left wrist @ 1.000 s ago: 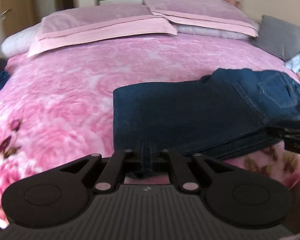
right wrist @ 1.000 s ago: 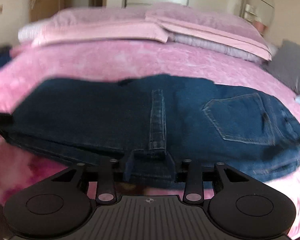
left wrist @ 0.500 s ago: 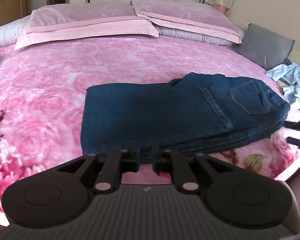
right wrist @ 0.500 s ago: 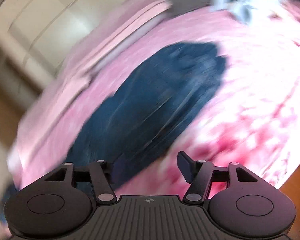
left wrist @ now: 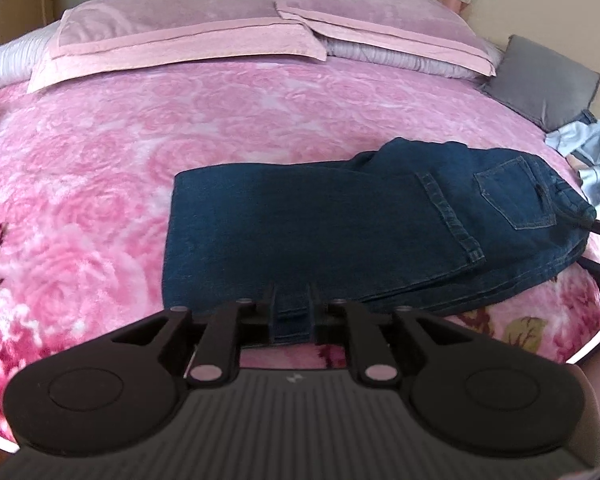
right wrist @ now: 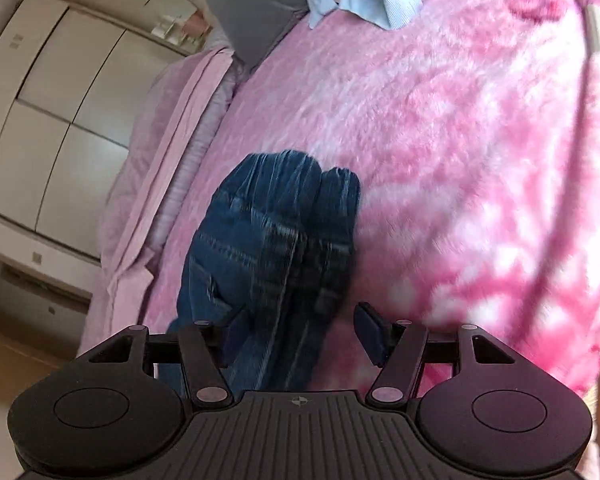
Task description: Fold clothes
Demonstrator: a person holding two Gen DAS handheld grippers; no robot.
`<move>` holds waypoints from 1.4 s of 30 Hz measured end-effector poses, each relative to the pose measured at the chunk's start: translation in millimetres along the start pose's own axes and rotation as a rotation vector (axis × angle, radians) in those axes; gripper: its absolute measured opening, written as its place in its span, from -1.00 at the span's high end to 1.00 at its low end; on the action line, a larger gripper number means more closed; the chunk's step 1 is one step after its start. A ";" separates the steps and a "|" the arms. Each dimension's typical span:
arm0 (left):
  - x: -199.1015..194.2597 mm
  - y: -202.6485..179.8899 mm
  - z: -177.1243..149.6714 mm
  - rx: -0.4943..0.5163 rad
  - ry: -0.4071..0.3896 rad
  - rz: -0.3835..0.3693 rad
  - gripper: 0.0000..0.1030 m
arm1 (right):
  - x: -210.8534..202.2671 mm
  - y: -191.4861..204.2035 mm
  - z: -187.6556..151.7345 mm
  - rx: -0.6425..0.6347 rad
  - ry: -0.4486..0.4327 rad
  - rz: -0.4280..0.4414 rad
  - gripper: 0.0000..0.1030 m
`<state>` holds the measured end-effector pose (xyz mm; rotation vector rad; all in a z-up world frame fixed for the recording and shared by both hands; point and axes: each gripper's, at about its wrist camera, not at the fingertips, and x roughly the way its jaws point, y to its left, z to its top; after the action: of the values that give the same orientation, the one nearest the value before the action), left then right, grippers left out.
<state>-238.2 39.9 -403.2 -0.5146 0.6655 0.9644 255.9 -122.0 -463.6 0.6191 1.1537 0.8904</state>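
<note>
Two grippers flank the folded jeans point(left wrist: 340, 236) lying on the pink bedspread point(left wrist: 100, 184). At the near edge, the left gripper point(left wrist: 292, 312) has its fingers narrowly parted, with the denim hem between them; whether they pinch it is unclear. The right gripper point(right wrist: 300, 336) is spread wide at the waistband end, the fabric between its fingers point(right wrist: 370, 334).

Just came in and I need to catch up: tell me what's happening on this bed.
A person with two handheld grippers is folding dark blue denim jeans on a pink rose-print blanket. The left gripper is narrowly parted around the jeans' near edge. The right gripper is open around the waistband end. A crumpled light blue garment waits beside a grey cushion.
</note>
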 end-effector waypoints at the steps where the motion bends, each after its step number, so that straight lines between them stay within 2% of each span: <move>1: 0.7 3.3 -0.4 -0.015 0.003 -0.003 0.78 | 3.4 -0.7 2.8 0.010 -0.001 0.004 -0.19; 3: 1.3 11.0 -0.6 -0.044 0.008 -0.012 0.78 | 12.5 3.1 6.5 -0.011 0.000 -0.005 -0.14; 4: 1.1 14.4 -0.5 -0.055 0.008 -0.014 0.78 | 16.8 5.5 7.9 -0.026 0.001 -0.017 0.23; 5: -0.2 17.1 -0.1 -0.060 0.004 -0.011 0.78 | 19.7 10.3 7.4 -0.069 0.002 -0.054 0.39; 7: -3.9 23.0 1.4 -0.070 -0.010 -0.009 0.78 | 23.6 25.2 1.2 -0.202 -0.005 -0.113 0.61; 8: -5.9 27.0 2.2 -0.079 -0.019 -0.013 0.78 | 24.9 34.4 -2.8 -0.277 -0.011 -0.146 0.65; 10: -9.9 35.2 3.8 -0.095 -0.038 -0.021 0.78 | 21.6 74.4 -24.4 -0.536 -0.080 -0.241 0.71; 12: -12.5 44.6 4.1 -0.126 -0.053 -0.032 0.78 | 18.1 124.7 -58.5 -0.842 -0.190 -0.307 0.72; 14: -14.8 54.8 3.8 -0.163 -0.064 -0.046 0.78 | 13.7 165.3 -98.7 -1.073 -0.263 -0.273 0.72; 16: -17.0 65.5 1.9 -0.202 -0.073 -0.065 0.78 | 10.6 195.8 -149.5 -1.285 -0.301 -0.217 0.72; 19: -18.8 80.3 -4.4 -0.256 -0.074 -0.090 0.78 | 6.5 216.0 -232.2 -1.592 -0.326 -0.116 0.69; 20: -18.8 85.2 -7.0 -0.276 -0.070 -0.099 0.78 | 6.7 217.6 -259.6 -1.690 -0.317 -0.083 0.67; 23: -18.6 99.1 -15.0 -0.336 -0.058 -0.116 0.78 | 21.5 199.4 -331.6 -1.956 -0.130 -0.009 0.53; 24: -19.2 102.4 -17.3 -0.352 -0.055 -0.120 0.78 | 26.1 192.3 -353.5 -2.038 -0.074 0.010 0.38; 25: -19.9 105.5 -19.4 -0.366 -0.053 -0.124 0.79 | 29.3 181.5 -368.0 -2.101 -0.055 0.005 0.19; 27: -22.6 108.1 -22.3 -0.383 -0.058 -0.141 0.78 | 33.7 162.1 -393.1 -2.214 -0.019 0.000 0.17; 29: -23.2 109.5 -24.1 -0.403 -0.058 -0.166 0.78 | 22.1 162.1 -387.5 -2.212 -0.014 0.027 0.13; 31: -19.7 107.6 -24.0 -0.430 -0.054 -0.210 0.76 | 8.0 165.1 -372.9 -2.159 -0.001 0.059 -0.26; 32: -17.6 105.3 -23.4 -0.444 -0.053 -0.232 0.75 | -0.6 167.3 -365.2 -2.121 -0.016 0.072 -0.31; 36: -9.8 96.2 -20.9 -0.489 -0.047 -0.297 0.73 | -21.3 167.9 -312.1 -1.876 -0.022 0.040 -0.33; 39: -8.2 89.0 -18.6 -0.489 -0.047 -0.297 0.72 | -30.2 163.7 -273.2 -1.691 0.001 0.022 -0.32; 40: -8.3 86.7 -17.8 -0.486 -0.048 -0.294 0.72 | -31.4 164.5 -270.0 -1.690 -0.004 0.022 -0.32; 42: -9.9 86.1 -17.8 -0.486 -0.051 -0.291 0.72 | -33.9 164.6 -275.1 -1.774 -0.023 0.041 -0.32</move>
<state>-322.2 63.7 -417.5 -0.9838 0.2925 0.8566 -55.7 -71.0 -398.4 -0.8058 0.0119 1.5048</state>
